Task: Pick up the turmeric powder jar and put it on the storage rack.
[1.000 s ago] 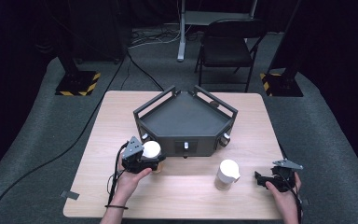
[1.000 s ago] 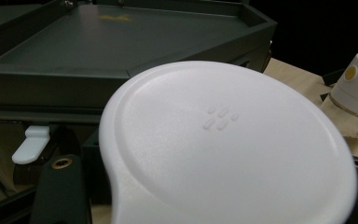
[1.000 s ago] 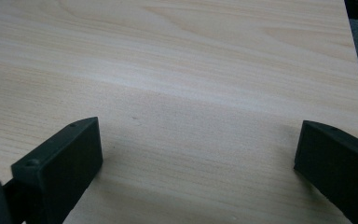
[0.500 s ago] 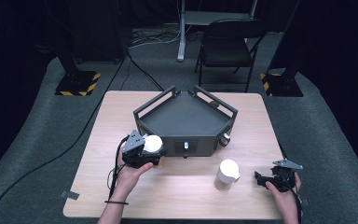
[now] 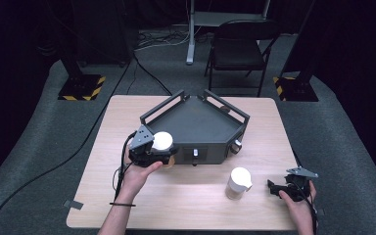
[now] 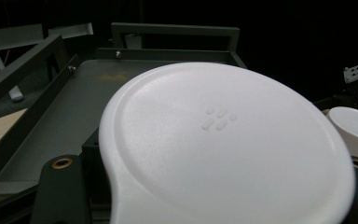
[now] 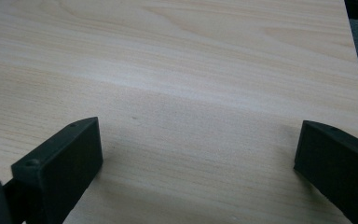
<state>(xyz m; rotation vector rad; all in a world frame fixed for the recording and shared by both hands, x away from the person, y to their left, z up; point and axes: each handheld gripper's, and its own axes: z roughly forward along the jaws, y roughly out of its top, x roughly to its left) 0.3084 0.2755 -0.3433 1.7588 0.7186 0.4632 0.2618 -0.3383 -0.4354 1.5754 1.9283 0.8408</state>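
Note:
My left gripper (image 5: 164, 149) is shut on a white-lidded cup (image 5: 161, 141) and holds it off the table at the front left edge of the dark tray (image 5: 196, 122). In the left gripper view the cup's round white lid (image 6: 223, 140) sits between the jaws, with the tray's floor (image 6: 74, 107) behind it. A second white-lidded cup (image 5: 238, 182) stands on the table in front of the tray; its rim (image 6: 354, 128) shows at the right. My right gripper (image 5: 274, 187) rests at the table's front right, open, with bare wood between its jaws (image 7: 196, 154).
The wooden table (image 5: 127, 117) carries the tray, which has raised handle rails (image 5: 225, 105) and knobs on its front face (image 5: 194, 154). A folding chair (image 5: 240, 49) and stand bases with hazard stripes (image 5: 81, 88) stand on the floor beyond the table.
My left gripper has risen with the white-lidded cup in it, up to the tray's front left edge. The right gripper and the second cup have not moved.

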